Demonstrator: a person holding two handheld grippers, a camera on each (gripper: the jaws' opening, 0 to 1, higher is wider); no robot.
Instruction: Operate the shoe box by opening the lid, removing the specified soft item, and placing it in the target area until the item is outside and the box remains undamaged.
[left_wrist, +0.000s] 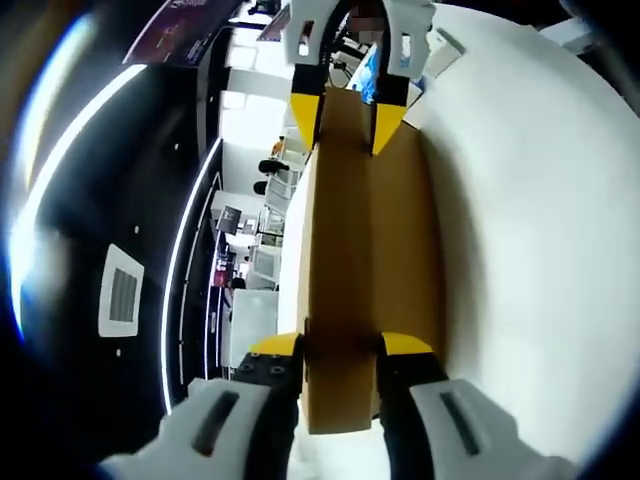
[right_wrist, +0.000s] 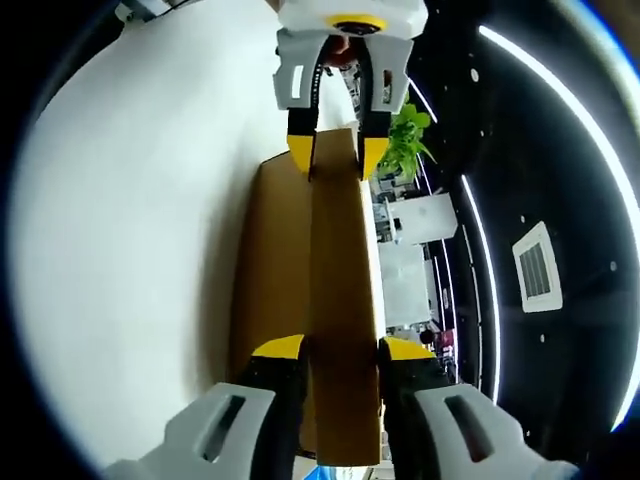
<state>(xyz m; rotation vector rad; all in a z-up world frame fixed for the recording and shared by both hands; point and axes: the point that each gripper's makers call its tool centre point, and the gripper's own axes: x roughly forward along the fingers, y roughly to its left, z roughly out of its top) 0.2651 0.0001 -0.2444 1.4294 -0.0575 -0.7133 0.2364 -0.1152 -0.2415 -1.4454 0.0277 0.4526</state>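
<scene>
Two hand-held grippers have hold of one brown cardboard shoe box (left_wrist: 345, 250), one at each end, above a white worktop (left_wrist: 540, 260). In the left gripper view, the left hand-held gripper (left_wrist: 340, 345) rises from the bottom with its yellow-tipped jaws closed against the near end of the box's upper panel, one tip on each side of it. At the top of that same view the right hand-held gripper (left_wrist: 347, 115) reaches in from the far end, its yellow tips pinching the opposite edge of the same panel.

From the right gripper view the arrangement is mirrored: the right hand-held gripper (right_wrist: 342, 348) clamps the near end of the cardboard, and the left hand-held gripper (right_wrist: 337, 150) grips the far end, white body above and yellow tips pressed to the panel.

The shoe box (right_wrist: 320, 290) runs lengthwise between them, its long flat face turned toward each camera and a broader side face leaning toward the white worktop (right_wrist: 130, 230), where it casts a soft shadow. Whether the lid is lifted off the base I cannot tell from here. No soft item is visible.

Beyond the worktop's edge lie a dark ceiling with curved white light strips (right_wrist: 560, 110), a square vent (right_wrist: 535, 265) and a green plant (right_wrist: 405, 140).
</scene>
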